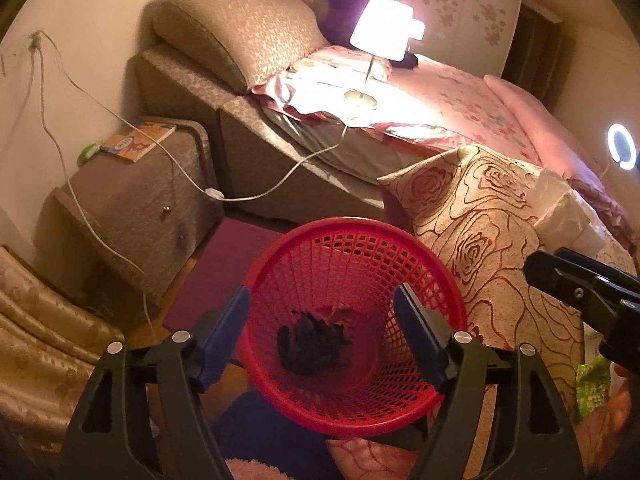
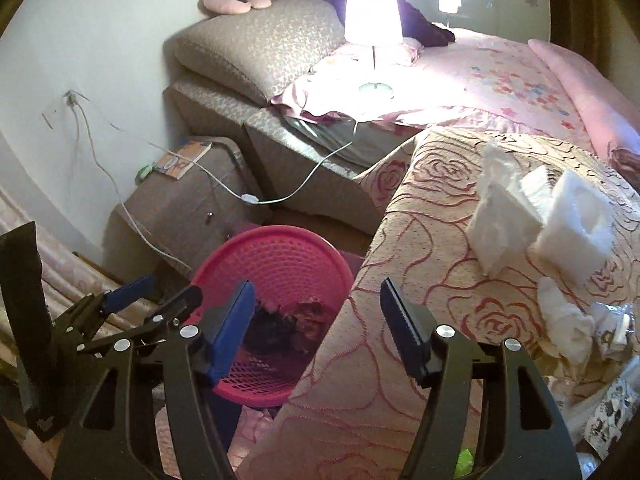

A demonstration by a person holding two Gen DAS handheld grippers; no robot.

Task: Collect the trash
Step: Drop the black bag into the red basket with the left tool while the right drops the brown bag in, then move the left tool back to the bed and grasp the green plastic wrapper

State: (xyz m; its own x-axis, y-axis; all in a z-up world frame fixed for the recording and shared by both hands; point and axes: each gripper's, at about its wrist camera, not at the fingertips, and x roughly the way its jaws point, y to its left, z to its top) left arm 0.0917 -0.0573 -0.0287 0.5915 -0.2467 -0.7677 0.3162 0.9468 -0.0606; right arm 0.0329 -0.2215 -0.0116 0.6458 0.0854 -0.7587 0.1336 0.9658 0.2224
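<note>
A red mesh wastebasket (image 1: 352,248) stands on the floor beside the bed, with a dark crumpled clump of trash (image 1: 312,344) at its bottom. My left gripper (image 1: 322,304) hangs over the basket's mouth, open, with nothing between its blue pads. In the right wrist view the basket (image 2: 276,256) is at lower left, and my right gripper (image 2: 316,292) is open and empty above the basket's rim and the edge of the rose-patterned cover (image 2: 432,240). White crumpled paper and foam pieces (image 2: 540,216) lie on that cover to the right.
A brown nightstand (image 1: 136,200) with a book (image 1: 138,140) stands left of the basket, white cables hanging across it. A lit lamp (image 1: 380,32) stands on the bed. A purple mat (image 1: 224,264) lies on the floor. More wrappers (image 2: 600,320) sit at the right edge.
</note>
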